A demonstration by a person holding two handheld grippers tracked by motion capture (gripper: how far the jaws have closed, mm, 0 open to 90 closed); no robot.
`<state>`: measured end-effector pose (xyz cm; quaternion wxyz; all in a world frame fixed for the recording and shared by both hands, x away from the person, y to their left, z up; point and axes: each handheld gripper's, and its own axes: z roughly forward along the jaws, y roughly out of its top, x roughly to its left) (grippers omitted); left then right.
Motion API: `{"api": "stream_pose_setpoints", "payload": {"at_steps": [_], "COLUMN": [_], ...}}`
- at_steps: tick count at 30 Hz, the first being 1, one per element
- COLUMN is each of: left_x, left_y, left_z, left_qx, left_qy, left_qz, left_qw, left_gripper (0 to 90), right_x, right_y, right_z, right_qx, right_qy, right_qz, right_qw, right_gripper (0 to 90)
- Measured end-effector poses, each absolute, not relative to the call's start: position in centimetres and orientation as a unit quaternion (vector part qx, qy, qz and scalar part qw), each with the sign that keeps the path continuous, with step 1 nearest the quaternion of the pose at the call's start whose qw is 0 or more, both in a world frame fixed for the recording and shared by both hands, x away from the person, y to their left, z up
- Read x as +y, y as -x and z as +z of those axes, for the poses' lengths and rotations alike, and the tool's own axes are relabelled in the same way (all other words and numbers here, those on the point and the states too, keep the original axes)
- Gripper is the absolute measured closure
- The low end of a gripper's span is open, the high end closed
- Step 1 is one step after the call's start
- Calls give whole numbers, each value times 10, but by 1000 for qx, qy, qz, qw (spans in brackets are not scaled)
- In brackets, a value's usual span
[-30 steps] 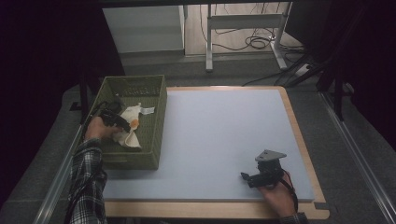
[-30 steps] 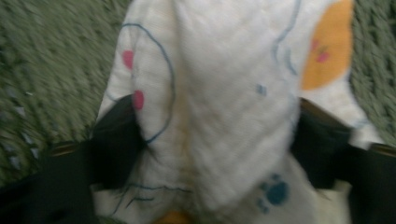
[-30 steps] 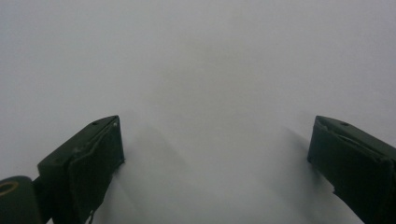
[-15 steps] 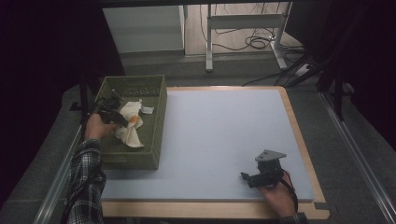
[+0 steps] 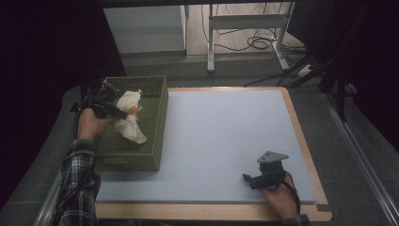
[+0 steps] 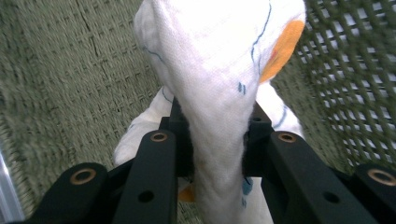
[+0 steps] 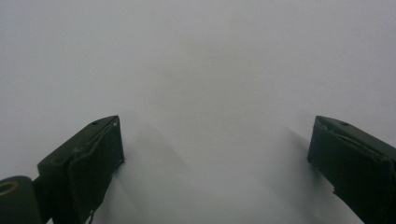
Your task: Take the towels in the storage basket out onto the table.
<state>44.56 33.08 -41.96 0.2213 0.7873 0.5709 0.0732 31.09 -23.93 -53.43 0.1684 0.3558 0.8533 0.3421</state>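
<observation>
A white cloth (image 5: 129, 115) with orange and blue marks hangs over the green woven basket (image 5: 155, 136) at the table's left. My left gripper (image 5: 121, 113) is shut on it, having just closed its jaws around the bunched fabric. In the left gripper view the cloth (image 6: 219, 84) is pinched between the two black jaws of that gripper (image 6: 217, 135) and rises above them, with the basket's weave (image 6: 65, 84) behind. My right gripper (image 5: 248, 180) rests near the table's front right, jaws wide apart. In the right gripper view that gripper (image 7: 217, 144) has only bare mat between its fingers.
The pale blue mat (image 5: 226, 141) covers the wooden table between the basket and my right hand. Behind the table stand a white cabinet (image 5: 146, 28) and a metal stand (image 5: 244, 23) with cables on the floor. A dark rail (image 5: 357, 141) runs along the right.
My left gripper closed on the cloth inside the basket and lifted it, so the cloth now hangs above the basket. The right gripper has stayed put.
</observation>
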Motion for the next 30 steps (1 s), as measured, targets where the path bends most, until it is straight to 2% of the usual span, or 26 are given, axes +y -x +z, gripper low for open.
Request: {"api": "stream_pose_setpoints", "payload": {"at_steps": [14,30], "left_x": [327,306], "left_y": [-425,-410], "left_z": [-378,-336], "left_qx": [549,523], "left_qy": [-799,-819], "left_qz": [84,79], "left_qw": [229,222], "left_gripper": [712,706], "right_x": [-239,-239], "right_y": [-311,-311], "right_z": [-534,-534], "right_qx": [853,853], "right_qy": [-356,-356], "right_qz": [342,342], "right_qw": [169,169], "right_gripper": [36,36]}}
